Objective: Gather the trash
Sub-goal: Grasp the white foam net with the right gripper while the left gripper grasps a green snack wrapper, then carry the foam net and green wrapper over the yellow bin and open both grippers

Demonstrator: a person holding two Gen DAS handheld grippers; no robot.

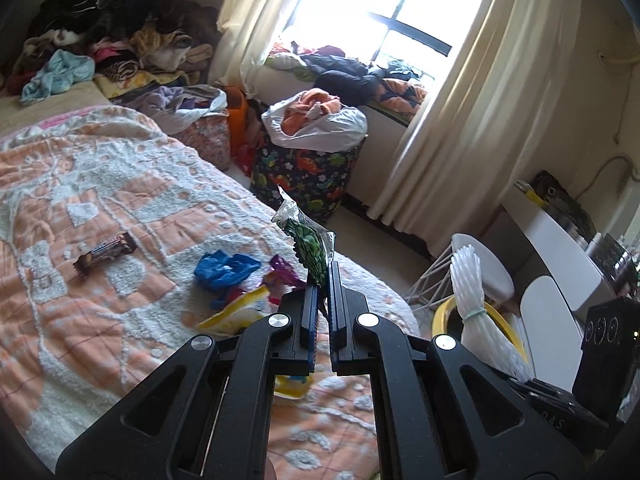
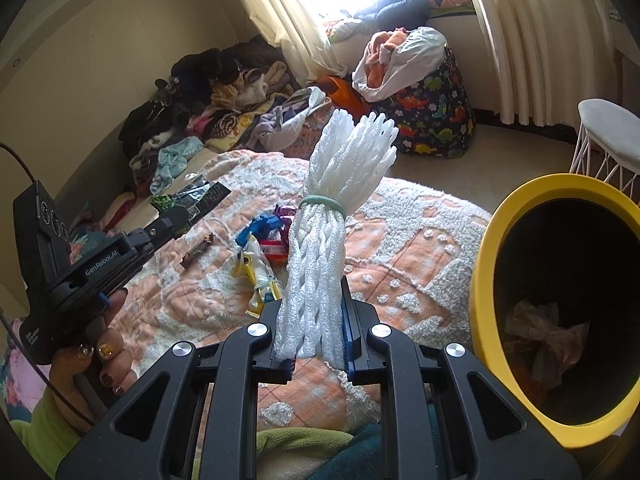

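My left gripper (image 1: pixel 323 280) is shut on a green snack wrapper (image 1: pixel 307 240) and holds it above the bed's edge; it also shows in the right wrist view (image 2: pixel 182 204). My right gripper (image 2: pixel 316 316) is shut on a white foam net bundle (image 2: pixel 332 216) tied with a green band, upright, left of the yellow trash bin (image 2: pixel 486 248). The bundle (image 1: pixel 478 300) and bin (image 1: pixel 440 312) also show in the left wrist view. On the blanket lie a brown candy bar wrapper (image 1: pixel 106 256), a blue crumpled piece (image 1: pixel 224 270), a purple wrapper (image 1: pixel 282 272) and a yellow-white wrapper (image 1: pixel 236 314).
The bin holds crumpled paper (image 2: pixel 544 336). A dinosaur-print basket (image 1: pixel 308 176) with a white bag of clothes stands by the window. Clothes are piled at the bed's far end (image 1: pixel 112 28). A white wire stool (image 2: pixel 608 136) and a white desk (image 1: pixel 560 248) stand to the right.
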